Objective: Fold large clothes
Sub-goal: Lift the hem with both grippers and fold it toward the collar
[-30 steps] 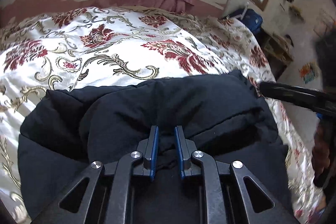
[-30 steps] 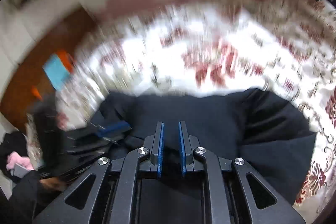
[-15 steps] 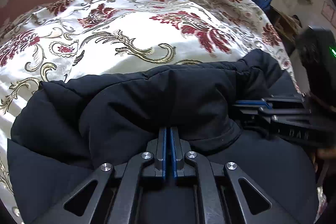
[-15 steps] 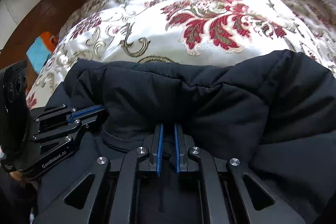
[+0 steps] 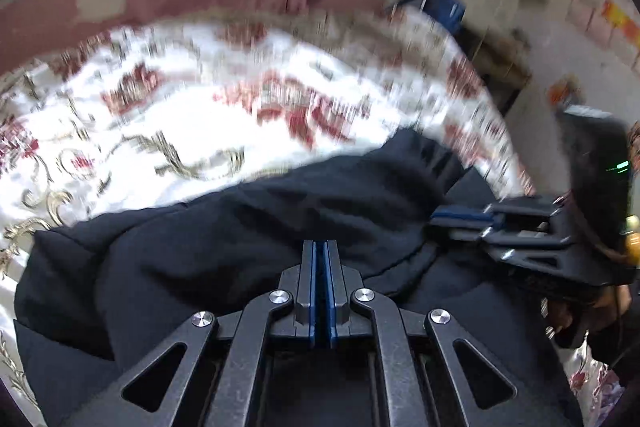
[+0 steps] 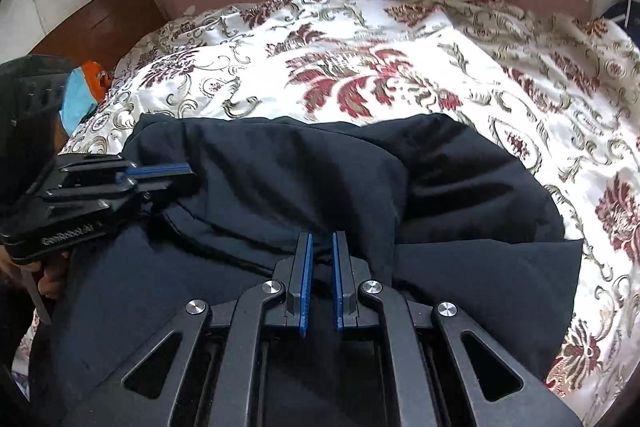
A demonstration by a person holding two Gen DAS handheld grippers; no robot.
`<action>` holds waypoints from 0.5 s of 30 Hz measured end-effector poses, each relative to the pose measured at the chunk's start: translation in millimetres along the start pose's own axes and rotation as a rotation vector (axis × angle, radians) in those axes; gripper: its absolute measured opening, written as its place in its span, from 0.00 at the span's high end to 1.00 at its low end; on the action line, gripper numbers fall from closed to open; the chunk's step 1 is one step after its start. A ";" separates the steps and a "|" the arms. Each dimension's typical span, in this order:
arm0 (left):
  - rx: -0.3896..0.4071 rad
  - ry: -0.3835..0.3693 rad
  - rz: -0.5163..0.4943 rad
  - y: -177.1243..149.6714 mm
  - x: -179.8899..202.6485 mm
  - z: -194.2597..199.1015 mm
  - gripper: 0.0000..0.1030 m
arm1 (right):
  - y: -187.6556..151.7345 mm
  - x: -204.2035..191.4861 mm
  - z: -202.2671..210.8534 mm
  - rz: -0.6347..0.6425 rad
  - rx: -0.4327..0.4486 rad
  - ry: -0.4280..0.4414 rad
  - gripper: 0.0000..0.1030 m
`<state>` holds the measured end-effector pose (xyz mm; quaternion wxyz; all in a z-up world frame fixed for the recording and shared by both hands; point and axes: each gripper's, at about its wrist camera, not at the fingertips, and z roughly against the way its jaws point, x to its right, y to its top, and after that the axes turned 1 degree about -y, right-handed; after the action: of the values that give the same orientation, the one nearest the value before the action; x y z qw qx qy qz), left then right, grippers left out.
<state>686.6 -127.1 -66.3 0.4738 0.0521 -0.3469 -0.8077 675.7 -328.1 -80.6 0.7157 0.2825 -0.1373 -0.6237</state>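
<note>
Black jacket (image 6: pixel 304 187) is bunched on the floral bed (image 6: pixel 360 75), my left tool (image 5: pixel 320 259) pinched tight on its fold, my right tool (image 6: pixel 320 255) narrow around a ridge, so I'd lift both evenly to keep that edge straight.

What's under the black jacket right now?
The black jacket lies on the floral bedspread, which shows around its far and right edges. Anything beneath its folded layers is covered and cannot be seen.

Soft daylight, left wrist view motion-blurred, right wrist view sharp, fisheye-curved dark corners
</note>
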 end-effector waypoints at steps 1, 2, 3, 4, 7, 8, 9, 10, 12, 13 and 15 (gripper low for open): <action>-0.012 0.006 -0.004 0.0 -0.2 -3.6 0.94 | -1.9 2.9 -6.5 -0.011 -0.008 0.010 0.96; -0.027 0.018 -0.012 -0.9 1.1 -7.8 0.94 | -3.1 3.8 -13.7 -0.024 -0.012 0.021 0.96; -0.034 0.035 -0.020 -3.4 4.1 -11.7 0.94 | -4.3 5.8 -22.1 -0.037 -0.010 0.028 0.96; -0.037 0.050 -0.025 -5.9 5.2 -16.0 0.94 | -8.3 4.2 -27.4 -0.052 -0.002 0.031 0.96; -0.029 0.128 -0.040 -12.4 9.7 -32.3 0.94 | -17.3 4.2 -46.1 -0.102 0.029 0.021 0.97; -0.021 0.164 -0.046 -14.7 13.2 -36.4 0.94 | -19.5 0.2 -46.5 -0.089 0.039 -0.003 0.97; 0.000 0.195 -0.068 -17.2 19.0 -35.1 0.94 | -20.5 -5.0 -43.2 -0.072 0.056 -0.022 0.97; 0.030 0.216 -0.093 -20.6 23.5 -30.8 0.94 | -22.0 -7.7 -38.0 -0.063 0.074 -0.027 0.97; 0.099 0.204 -0.103 -26.0 24.5 -13.0 0.94 | -24.5 -9.2 -20.9 -0.067 0.110 -0.018 0.97; 0.117 0.188 -0.090 -26.3 23.1 -4.5 0.94 | -26.0 -9.3 -12.6 -0.074 0.125 -0.013 0.94; 0.135 0.157 -0.041 -26.8 20.0 13.0 0.94 | -29.1 -10.9 5.1 -0.087 0.156 -0.012 0.91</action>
<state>650.7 -128.2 -68.0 0.4783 0.1541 -0.3613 -0.7854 647.2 -320.5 -91.6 0.6630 0.3395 -0.1773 -0.6433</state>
